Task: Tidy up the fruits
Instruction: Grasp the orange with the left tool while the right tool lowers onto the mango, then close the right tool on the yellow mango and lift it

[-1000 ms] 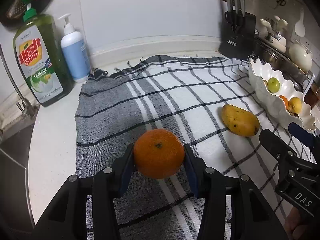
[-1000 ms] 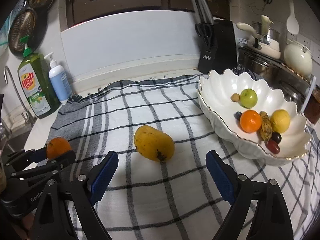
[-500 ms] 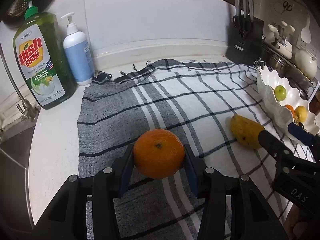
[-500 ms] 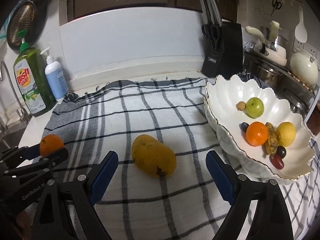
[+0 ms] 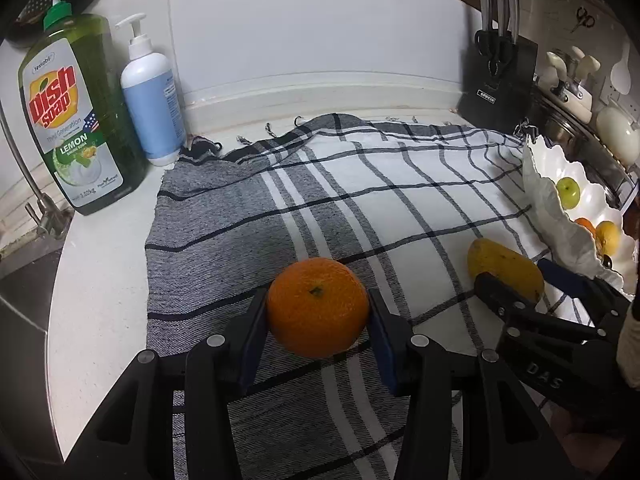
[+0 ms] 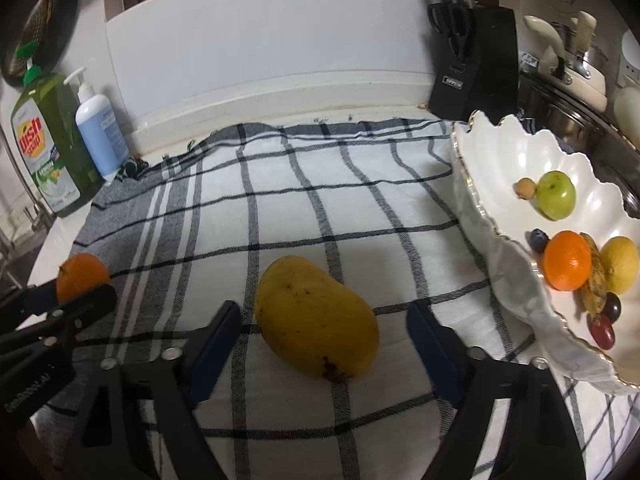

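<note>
Orange [image 5: 317, 307] clamped off the cloth; yellow mango [image 6: 316, 317] lies tilted.

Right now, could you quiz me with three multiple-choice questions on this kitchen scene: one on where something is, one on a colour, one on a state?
1. Where does the mango lie?
A. in the white bowl
B. on the checked cloth, between the right tool's open fingers
C. beside the dish soap

2. What colour is the dish soap bottle?
A. green
B. red
C. blue

3. What is the left tool doing?
A. open with nothing in it
B. shut on the orange
C. holding a knife

Answers:
1 B: the mango rests on the cloth with the right tool open around it, outside the bowl.
2 A: green bottle and cap.
3 B: both fingers press the orange.
</note>
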`<action>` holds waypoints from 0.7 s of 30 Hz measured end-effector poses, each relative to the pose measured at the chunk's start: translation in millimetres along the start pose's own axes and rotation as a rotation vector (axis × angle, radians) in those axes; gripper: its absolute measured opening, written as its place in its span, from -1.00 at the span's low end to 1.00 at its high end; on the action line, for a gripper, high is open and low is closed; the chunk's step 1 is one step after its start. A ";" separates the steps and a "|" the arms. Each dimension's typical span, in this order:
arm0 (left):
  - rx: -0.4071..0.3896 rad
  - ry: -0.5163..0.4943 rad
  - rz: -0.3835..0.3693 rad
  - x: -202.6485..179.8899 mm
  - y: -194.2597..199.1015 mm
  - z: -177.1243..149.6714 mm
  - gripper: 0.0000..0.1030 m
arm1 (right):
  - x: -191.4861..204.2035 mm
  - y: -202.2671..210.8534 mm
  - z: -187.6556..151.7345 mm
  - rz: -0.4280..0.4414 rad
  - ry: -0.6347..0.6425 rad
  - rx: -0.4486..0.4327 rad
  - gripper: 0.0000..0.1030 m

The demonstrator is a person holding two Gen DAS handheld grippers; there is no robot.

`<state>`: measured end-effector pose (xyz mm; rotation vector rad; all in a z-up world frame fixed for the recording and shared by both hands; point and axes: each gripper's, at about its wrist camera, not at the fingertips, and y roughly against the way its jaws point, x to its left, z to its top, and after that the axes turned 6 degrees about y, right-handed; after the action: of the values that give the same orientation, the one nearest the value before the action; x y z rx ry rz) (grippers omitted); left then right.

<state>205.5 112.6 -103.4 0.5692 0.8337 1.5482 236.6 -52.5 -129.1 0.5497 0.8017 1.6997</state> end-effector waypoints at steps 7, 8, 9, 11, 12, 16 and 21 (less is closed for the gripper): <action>0.001 0.005 0.006 2.6 0.8 0.3 -0.09 | 4.3 -7.6 -1.6 0.017 0.017 0.027 0.18; 0.000 0.004 0.007 2.8 1.4 0.2 -0.09 | 4.3 -7.1 -1.9 0.017 0.019 0.026 0.17; -0.001 0.003 0.008 2.7 2.0 0.0 -0.09 | 4.3 -6.6 -2.4 0.019 0.020 0.025 0.16; -0.002 0.001 0.008 1.5 3.9 -0.5 -0.09 | 3.8 -5.6 -3.0 0.021 0.020 0.024 0.16; -0.003 -0.001 0.007 0.7 4.9 -0.5 -0.09 | 3.1 -4.8 -3.7 0.024 0.017 0.023 0.15; -0.011 -0.009 0.007 -3.1 10.1 0.0 -0.09 | 0.4 -0.3 -6.2 0.025 0.003 0.015 0.15; -0.020 -0.012 0.003 -5.9 15.7 0.7 -0.09 | -2.5 11.9 -6.0 0.028 -0.013 -0.004 0.15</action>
<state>197.0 106.8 -90.1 0.5652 0.8073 1.5531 225.3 -58.0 -124.1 0.5713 0.7843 1.7213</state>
